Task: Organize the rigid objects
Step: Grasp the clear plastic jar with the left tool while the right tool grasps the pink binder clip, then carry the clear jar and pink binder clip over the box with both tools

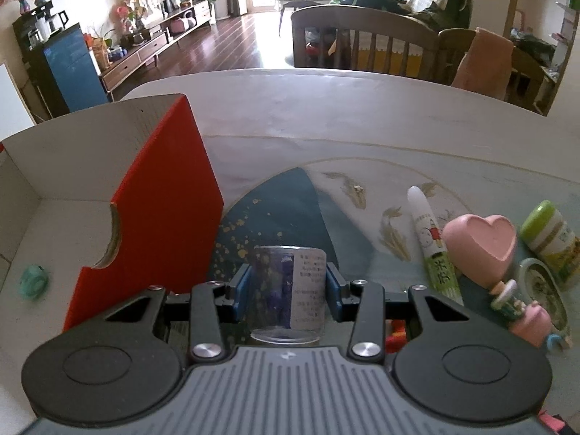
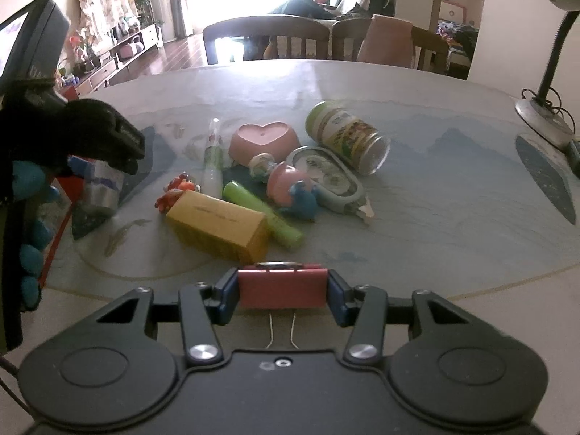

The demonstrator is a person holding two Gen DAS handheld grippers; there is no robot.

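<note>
My left gripper is shut on a clear plastic jar with a printed label, held just right of the red cardboard box. The jar and that gripper also show in the right wrist view. My right gripper is shut on a red binder clip, above the near table. A pile lies in the middle: yellow box, green tube, pink heart dish, green-lidded can, white tube.
The red box is open with white inner walls and holds a small teal object. A desk lamp base stands at the table's far right. Chairs line the far table edge. A red toy lies by the yellow box.
</note>
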